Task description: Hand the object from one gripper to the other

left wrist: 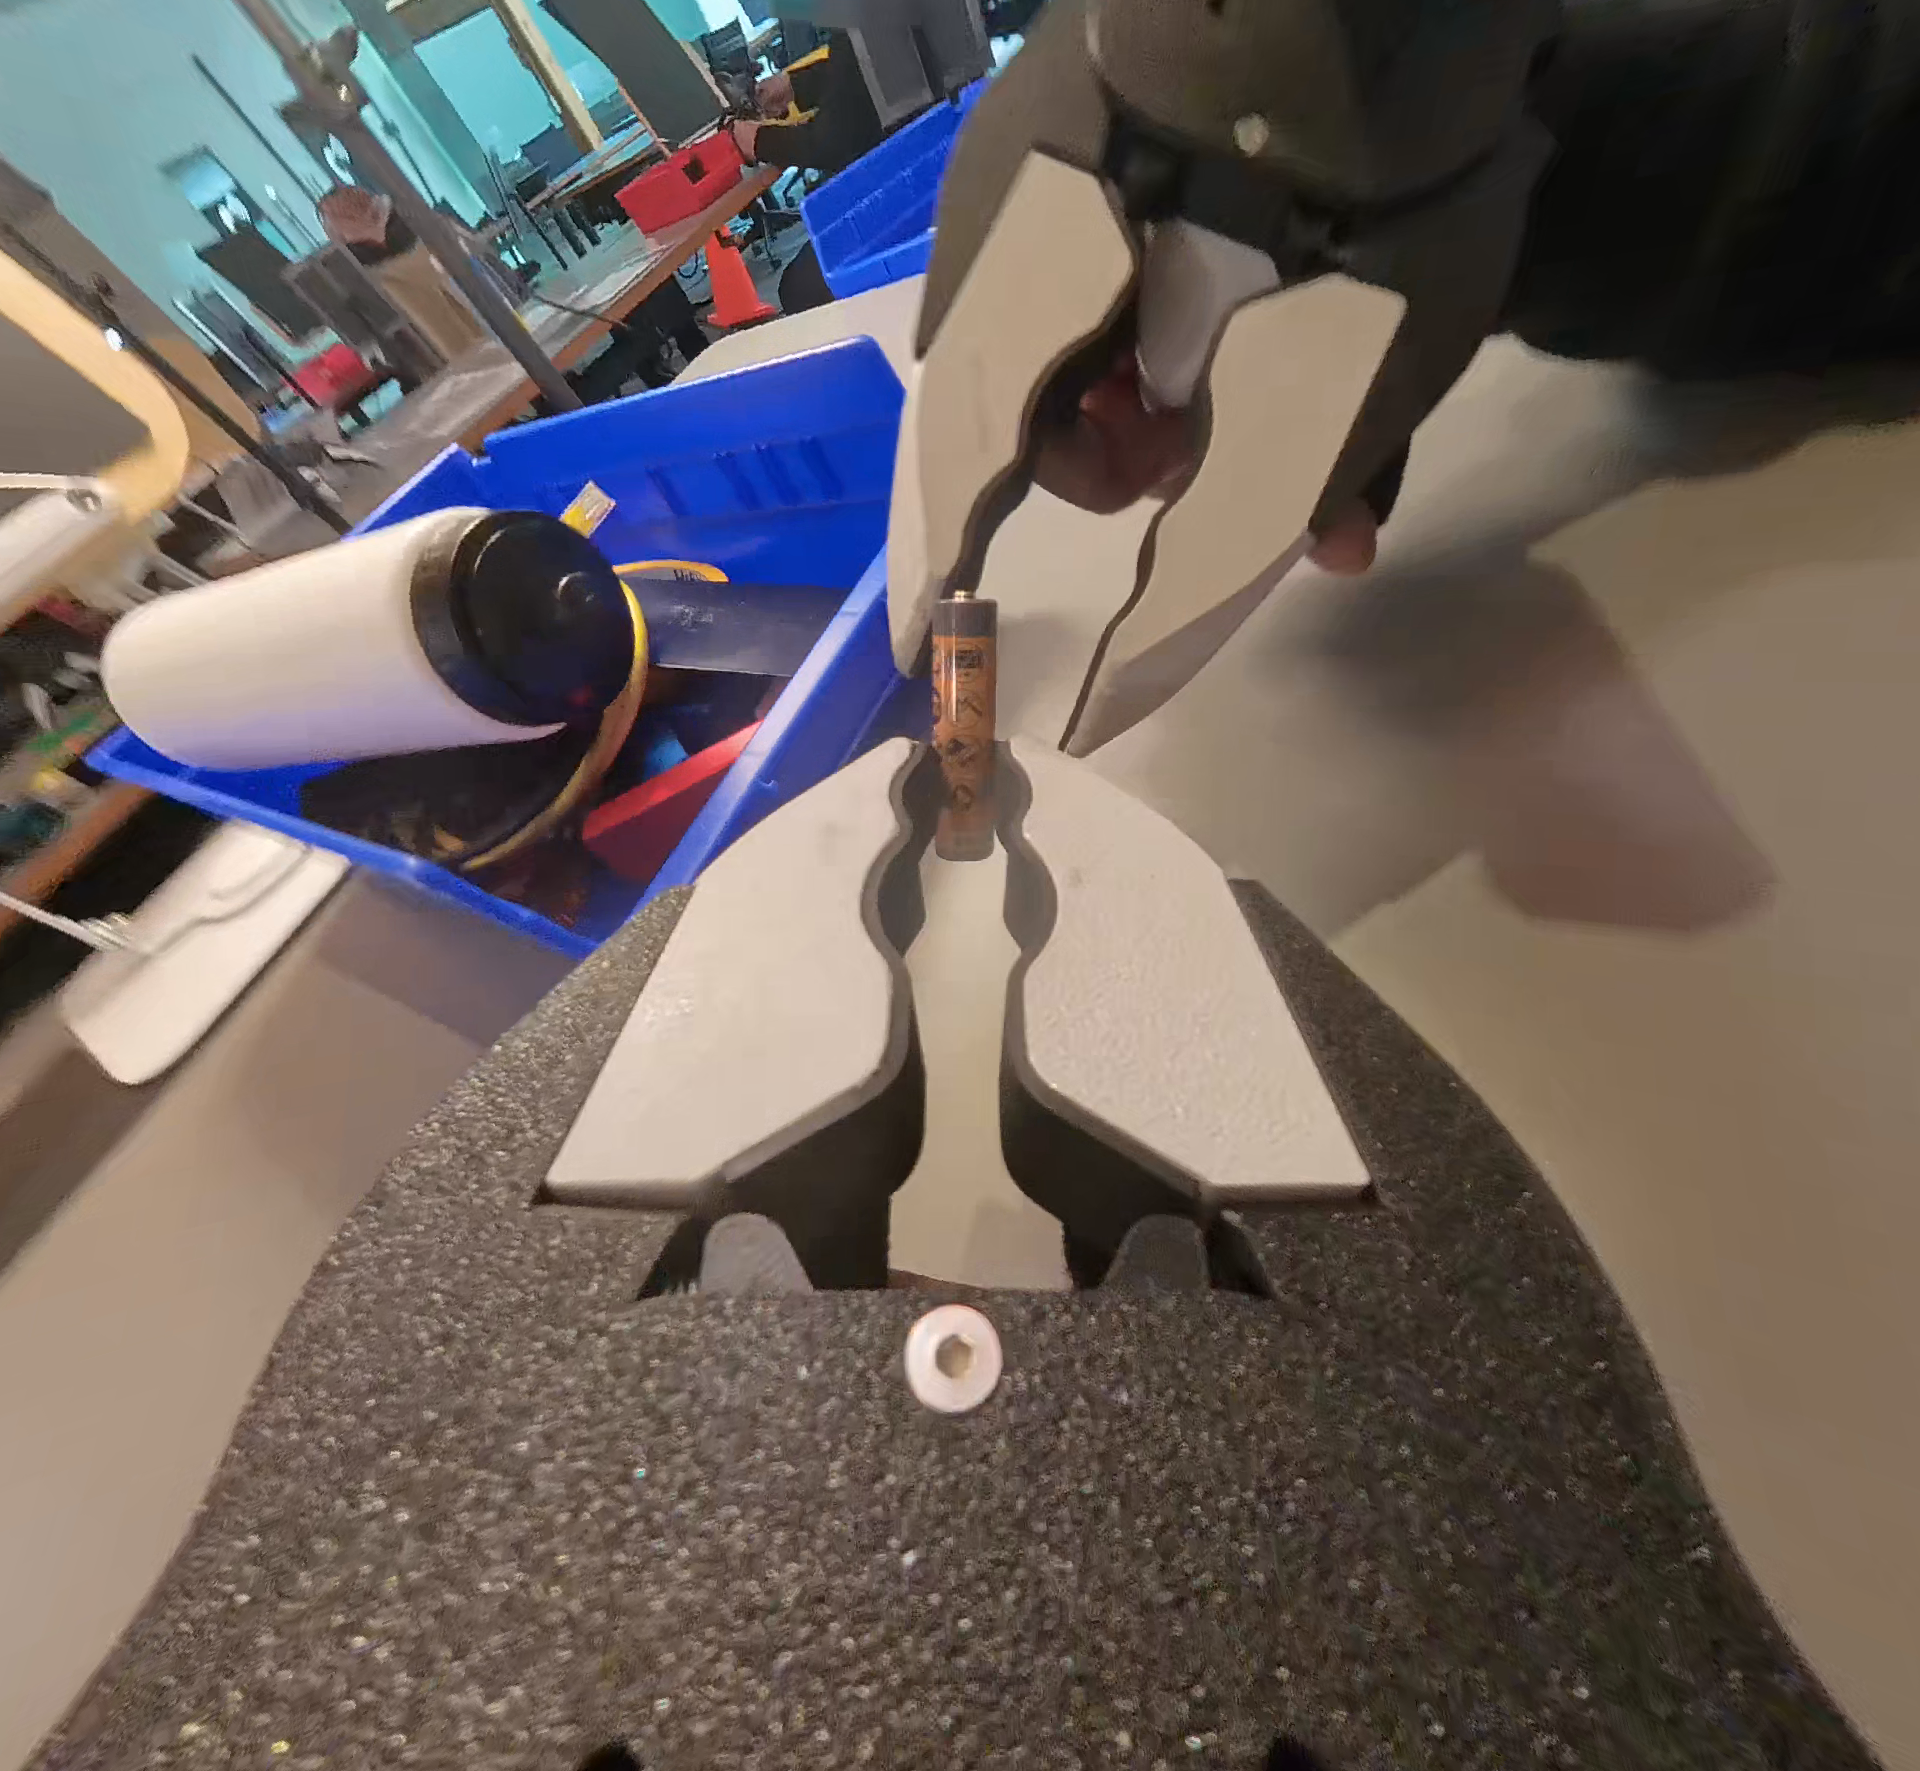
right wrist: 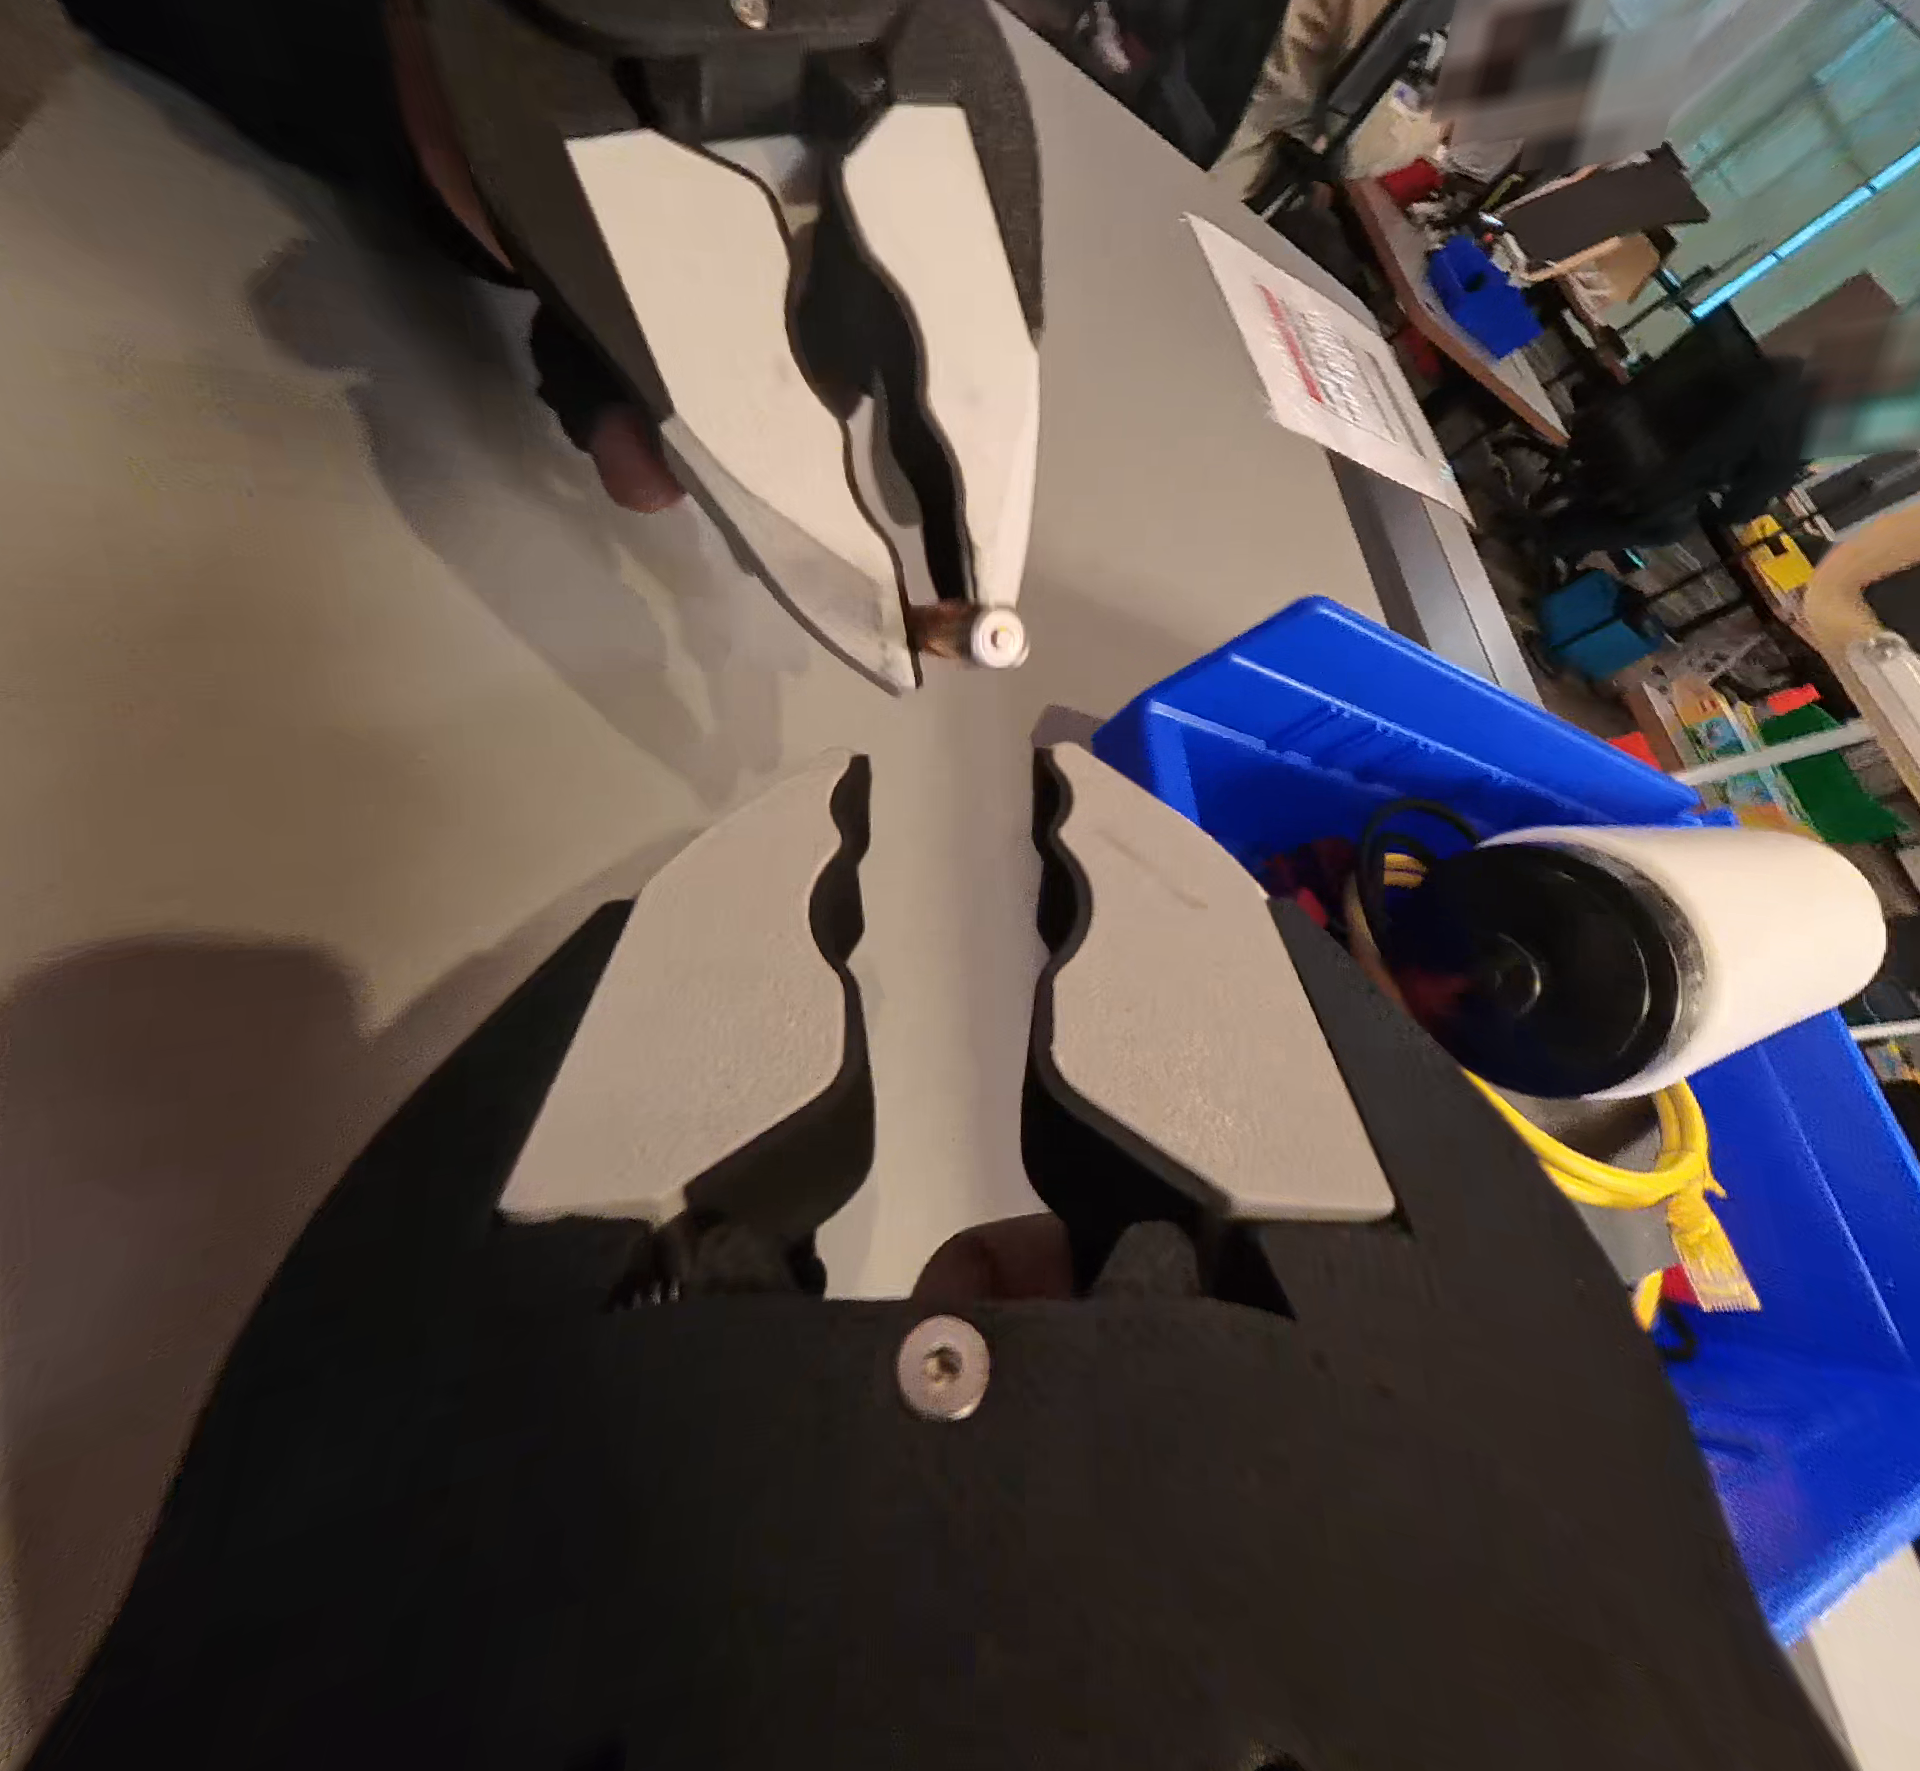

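A small copper-and-black battery (left wrist: pixel 961 682) stands upright, pinched at its lower half between the tips of my left gripper (left wrist: pixel 961 771), which is shut on it. My right gripper (left wrist: pixel 995 703) comes from above and opposite with its jaws open; one fingertip is right beside the battery's top and the other stands clear to the right. In the right wrist view my right gripper (right wrist: pixel 951 755) is open and empty. The battery (right wrist: pixel 987 646) shows end-on just ahead of its tips, held by the left gripper (right wrist: pixel 961 651). Both are above the grey table (right wrist: pixel 1143 474).
A blue bin (left wrist: pixel 727 474) stands close on the left, holding a white roll with a black end (left wrist: pixel 312 641), a yellow cable (right wrist: pixel 1621 1171) and red pieces. A paper sheet (right wrist: pixel 1330 360) lies near the table's edge. Cluttered benches, another blue bin and an orange cone (left wrist: pixel 732 277) stand beyond. Left and right tips are no more than a few centimetres apart.
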Motion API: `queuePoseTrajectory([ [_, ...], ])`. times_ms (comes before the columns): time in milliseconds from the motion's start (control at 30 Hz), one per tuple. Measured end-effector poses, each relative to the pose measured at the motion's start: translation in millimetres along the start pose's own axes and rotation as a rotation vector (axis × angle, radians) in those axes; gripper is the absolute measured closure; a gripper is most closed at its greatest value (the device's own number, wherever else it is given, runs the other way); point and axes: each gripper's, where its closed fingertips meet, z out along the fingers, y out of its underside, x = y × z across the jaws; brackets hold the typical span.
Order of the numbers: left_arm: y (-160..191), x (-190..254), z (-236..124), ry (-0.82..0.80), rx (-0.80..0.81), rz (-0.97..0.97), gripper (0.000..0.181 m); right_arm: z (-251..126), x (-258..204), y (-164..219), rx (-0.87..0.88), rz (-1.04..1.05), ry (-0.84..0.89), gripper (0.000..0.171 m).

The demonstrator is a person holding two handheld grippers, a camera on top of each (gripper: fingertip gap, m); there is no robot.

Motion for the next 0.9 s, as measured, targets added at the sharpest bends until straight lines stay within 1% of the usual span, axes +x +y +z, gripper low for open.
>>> queuePoseTrajectory([
  [100, 4.0, 7.6, 3.2, -0.010, -0.040, 0.129, 0.170, -0.7, -6.9, -3.8, 0.014, 0.001, -0.039, 0.137],
  [200, 9.2, 8.7, 4.6, -0.021, -0.070, 0.190, 0.170, -3.1, -9.6, -7.6, 0.042, 0.007, -0.058, 0.137],
  [333, 13.8, 10.7, 6.5, -0.021, -0.097, 0.235, 0.169, 0.5, -10.8, -5.7, 0.013, -0.025, -0.038, 0.146],
  [400, 15.0, 11.8, 7.6, -0.019, -0.104, 0.239, 0.169, 4.7, -13.1, 2.6, -0.036, -0.057, -0.039, 0.159],
  [500, 18.1, 12.3, 8.7, -0.005, -0.114, 0.197, 0.169, 6.4, -15.0, 4.4, -0.024, -0.062, -0.046, 0.160],
  [567, 9.2, 2.9, 6.6, -0.029, -0.055, 0.078, 0.164, 3.7, -5.2, -2.5, 0.033, -0.022, -0.004, 0.160],
  [600, 2.4, 0.0, 4.1, -0.003, -0.006, -0.023, 0.151, -0.4, 0.5, -9.8, 0.088, 0.011, 0.014, 0.161],
  [633, -4.9, -2.5, 1.0, 0.043, 0.047, -0.151, 0.139, -6.2, 7.4, -18.6, 0.158, 0.055, 0.033, 0.161],
  [667, -13.3, -4.5, -3.0, 0.106, 0.109, -0.294, 0.131, -13.0, 14.7, -27.4, 0.236, 0.107, 0.050, 0.161],
  [700, -23.5, -6.7, -8.2, 0.178, 0.186, -0.441, 0.127, -19.5, 20.5, -35.4, 0.313, 0.160, 0.057, 0.161],
  [767, -40.9, -12.8, -18.5, 0.312, 0.340, -0.704, 0.128, -28.2, 26.2, -45.7, 0.428, 0.227, 0.062, 0.161],
  [800, -45.7, -14.5, -21.7, 0.367, 0.392, -0.803, 0.128, -28.4, 28.0, -47.0, 0.448, 0.235, 0.079, 0.161],
  [833, -49.0, -14.7, -23.5, 0.414, 0.431, -0.876, 0.128, -26.4, 28.5, -46.8, 0.448, 0.232, 0.097, 0.161],
  [900, -51.5, -11.8, -23.1, 0.470, 0.464, -0.960, 0.129, -18.8, 25.0, -46.5, 0.439, 0.216, 0.116, 0.161],
])
